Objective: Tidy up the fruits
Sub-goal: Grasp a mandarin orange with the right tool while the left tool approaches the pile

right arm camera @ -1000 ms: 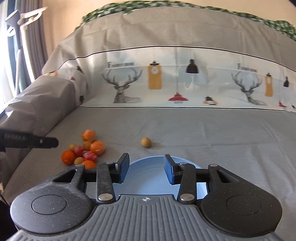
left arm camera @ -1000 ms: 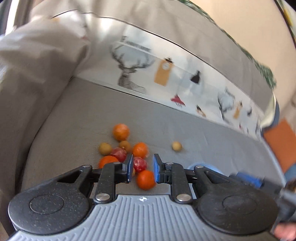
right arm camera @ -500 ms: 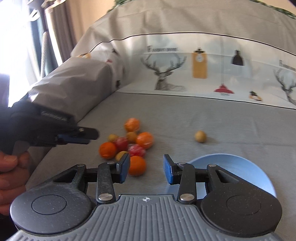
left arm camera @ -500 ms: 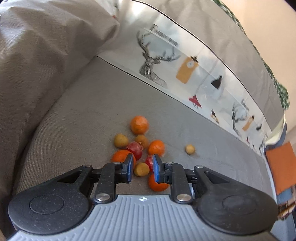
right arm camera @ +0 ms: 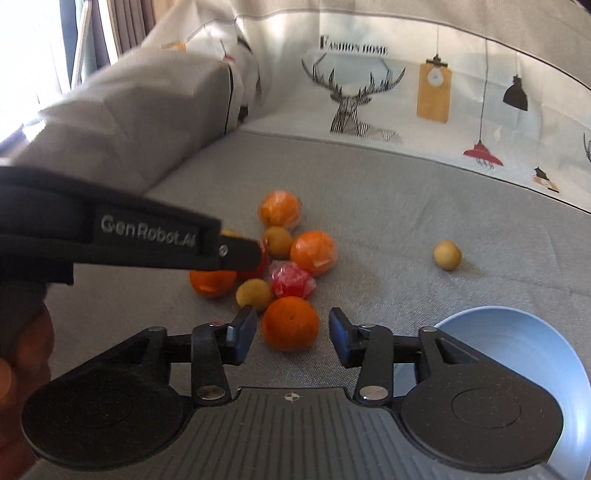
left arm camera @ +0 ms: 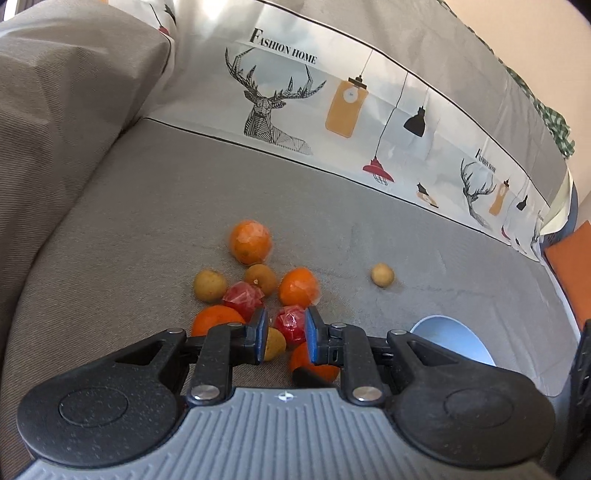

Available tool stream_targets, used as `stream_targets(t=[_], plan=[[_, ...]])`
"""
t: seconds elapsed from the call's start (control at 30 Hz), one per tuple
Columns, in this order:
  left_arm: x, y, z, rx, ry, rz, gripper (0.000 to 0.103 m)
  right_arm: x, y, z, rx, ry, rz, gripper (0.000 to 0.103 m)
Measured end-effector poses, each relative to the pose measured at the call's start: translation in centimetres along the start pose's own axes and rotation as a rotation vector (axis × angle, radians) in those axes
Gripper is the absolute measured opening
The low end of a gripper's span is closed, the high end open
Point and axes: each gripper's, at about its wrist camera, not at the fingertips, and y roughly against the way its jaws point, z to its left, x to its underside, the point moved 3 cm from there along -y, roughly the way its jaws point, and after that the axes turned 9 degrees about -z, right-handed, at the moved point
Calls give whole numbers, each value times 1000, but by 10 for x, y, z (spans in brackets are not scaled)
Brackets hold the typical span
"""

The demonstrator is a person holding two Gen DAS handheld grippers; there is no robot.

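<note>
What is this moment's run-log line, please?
left gripper shut, over fruit pile | right gripper opening, orange between fingers | blue bowl: no fruit visible

Grey sofa [left arm camera: 155, 206], deer-print cover [right arm camera: 369, 92], bright curtained window [right arm camera: 110, 22]

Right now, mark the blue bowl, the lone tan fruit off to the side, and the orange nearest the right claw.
blue bowl [right arm camera: 517, 343], right wrist view, bare inner wall.
lone tan fruit [right arm camera: 447, 254], right wrist view, its middle.
nearest orange [right arm camera: 290, 324], right wrist view, its top face.
</note>
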Motion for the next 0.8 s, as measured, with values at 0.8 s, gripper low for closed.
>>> stream_targets(t=[0.8], plan=[[25, -30, -19, -144, -251, 112, 28, -6, 30, -38, 45, -79, 23, 35]])
